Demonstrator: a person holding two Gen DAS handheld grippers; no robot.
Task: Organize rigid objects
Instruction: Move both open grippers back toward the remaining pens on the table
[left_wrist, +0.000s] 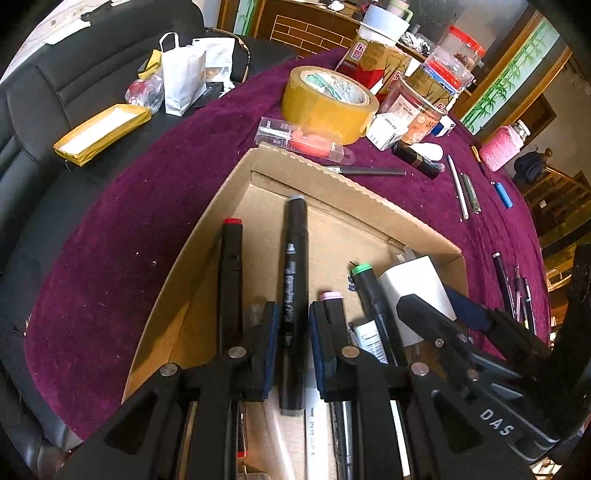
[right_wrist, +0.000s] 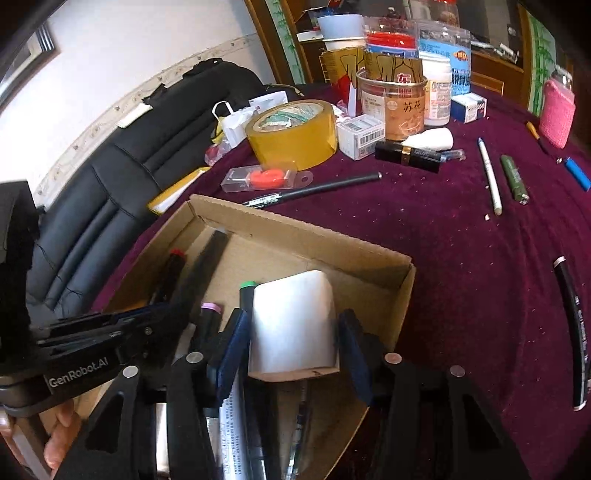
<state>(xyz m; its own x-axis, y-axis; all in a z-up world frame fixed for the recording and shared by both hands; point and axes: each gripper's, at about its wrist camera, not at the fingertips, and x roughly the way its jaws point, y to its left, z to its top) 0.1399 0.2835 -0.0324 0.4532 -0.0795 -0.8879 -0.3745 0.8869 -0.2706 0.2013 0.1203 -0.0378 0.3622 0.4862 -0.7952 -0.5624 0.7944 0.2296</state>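
Note:
An open cardboard box lies on the purple cloth and holds several markers. My left gripper is shut on a black marker with a grey cap, which hangs over the box pointing away. Beside it lie a red-capped marker, a pink-capped one and a green-capped one. My right gripper stands open around a white adapter block that rests in the box; a narrow gap shows at its right pad. The left gripper reaches in from the left.
A yellow tape roll, a clear packet with a red item, jars and small cartons stand behind the box. Loose pens and a long black pen lie on the cloth to the right. A black sofa flanks the left.

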